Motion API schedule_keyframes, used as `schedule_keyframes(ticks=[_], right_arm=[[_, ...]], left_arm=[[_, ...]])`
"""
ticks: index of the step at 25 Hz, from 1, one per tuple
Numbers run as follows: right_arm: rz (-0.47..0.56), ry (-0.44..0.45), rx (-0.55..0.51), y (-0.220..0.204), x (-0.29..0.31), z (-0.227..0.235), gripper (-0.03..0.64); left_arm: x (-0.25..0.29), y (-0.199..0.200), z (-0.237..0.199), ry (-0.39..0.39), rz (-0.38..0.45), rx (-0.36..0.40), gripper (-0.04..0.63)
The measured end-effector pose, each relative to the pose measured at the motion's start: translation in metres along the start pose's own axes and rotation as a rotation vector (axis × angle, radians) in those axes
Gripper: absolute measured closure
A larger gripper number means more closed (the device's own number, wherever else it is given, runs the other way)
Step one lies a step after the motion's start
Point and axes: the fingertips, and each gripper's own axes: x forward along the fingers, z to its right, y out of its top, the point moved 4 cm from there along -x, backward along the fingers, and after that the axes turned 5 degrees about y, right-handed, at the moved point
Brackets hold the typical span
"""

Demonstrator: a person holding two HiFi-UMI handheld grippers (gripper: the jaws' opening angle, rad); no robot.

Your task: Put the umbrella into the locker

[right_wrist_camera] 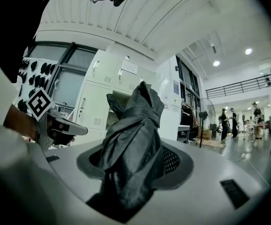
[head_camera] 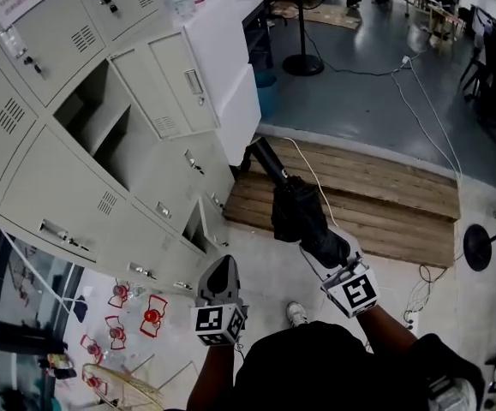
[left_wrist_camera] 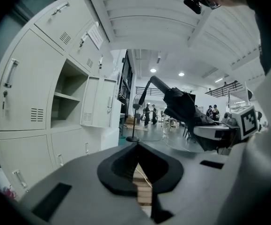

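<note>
The folded black umbrella (head_camera: 295,205) points away from me toward the lockers, and my right gripper (head_camera: 326,247) is shut on its near end. In the right gripper view the umbrella's (right_wrist_camera: 133,139) crumpled fabric fills the space between the jaws. My left gripper (head_camera: 222,268) hangs to the left of it, shut and holding nothing. Its jaws in the left gripper view (left_wrist_camera: 137,172) leave only a thin slit. The grey locker bank has one open compartment (head_camera: 102,131) with a shelf and its door swung wide. It also shows ahead on the left as the open compartment (left_wrist_camera: 69,102), with the umbrella (left_wrist_camera: 179,107) to the right.
A wooden pallet (head_camera: 359,187) lies on the floor ahead beside the lockers. A white cabinet (head_camera: 230,67) and a blue bin (head_camera: 265,91) stand past them. A fan stand (head_camera: 303,62), another stand base (head_camera: 477,247) and cables (head_camera: 419,101) are on the floor. People (right_wrist_camera: 229,123) stand far off.
</note>
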Motion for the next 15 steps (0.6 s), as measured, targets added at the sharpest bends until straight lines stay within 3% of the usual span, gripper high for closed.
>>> schedule_keyframes(ticks=[15], right_arm=[[-0.014, 0.168, -0.004, -0.016, 0.104, 0.044, 0.382]], left_arm=[[0.047, 0.006, -0.042, 0.168, 0.003, -0.041, 0.6]])
